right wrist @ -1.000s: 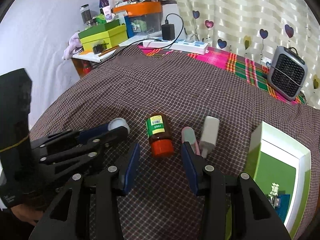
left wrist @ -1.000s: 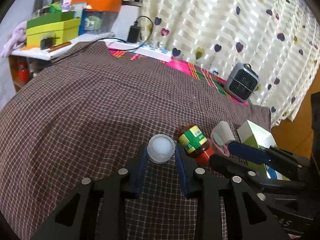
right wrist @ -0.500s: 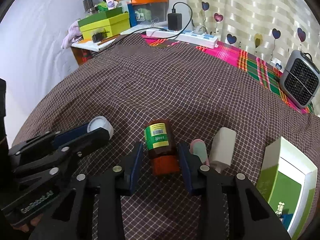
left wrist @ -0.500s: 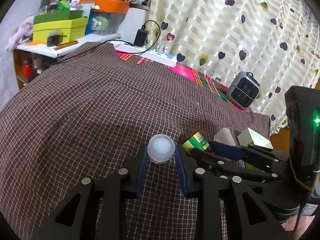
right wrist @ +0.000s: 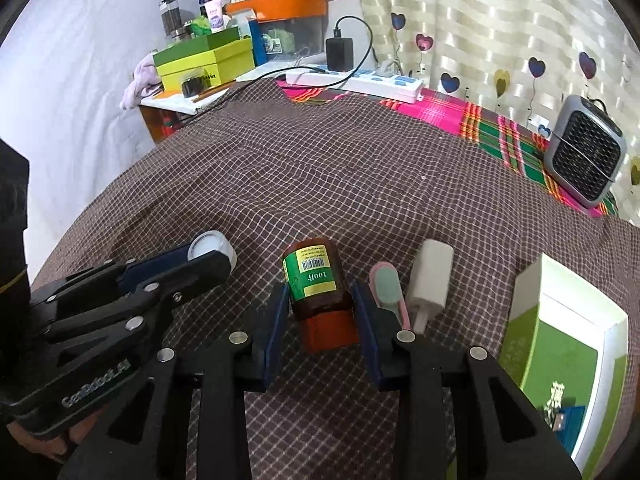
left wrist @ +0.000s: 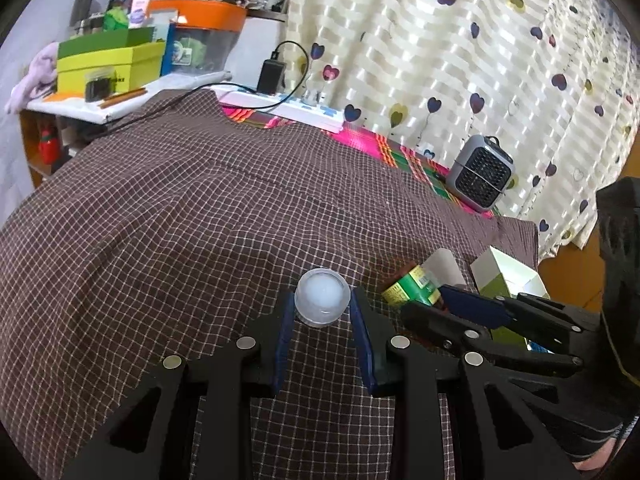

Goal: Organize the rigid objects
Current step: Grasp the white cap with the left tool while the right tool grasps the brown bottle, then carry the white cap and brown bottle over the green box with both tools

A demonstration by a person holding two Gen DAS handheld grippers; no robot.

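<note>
My left gripper [left wrist: 322,309] is shut on a small translucent white jar [left wrist: 322,300] that rests on the brown checked cloth [left wrist: 200,220]. In the right wrist view a brown bottle [right wrist: 316,280] with a green label and a red cap lies on the cloth, cap toward me. My right gripper [right wrist: 320,304] is shut on it, its blue pads [right wrist: 276,320] pressed against both sides near the cap. The left gripper [right wrist: 212,258] with the jar shows to its left. The right gripper [left wrist: 434,300] on the bottle [left wrist: 412,286] also shows in the left wrist view.
Just right of the bottle lie a pink-rimmed oval tool [right wrist: 388,292] and a white plug-like block [right wrist: 432,276]. A green and white open box [right wrist: 560,336] stands at the right. A grey fan heater [right wrist: 584,160], a power strip [right wrist: 360,80] and a cluttered side table [right wrist: 204,60] sit beyond.
My right gripper has slid forward around the brown bottle and its jaws have closed on it. The left gripper keeps its hold on the white jar in the same place.
</note>
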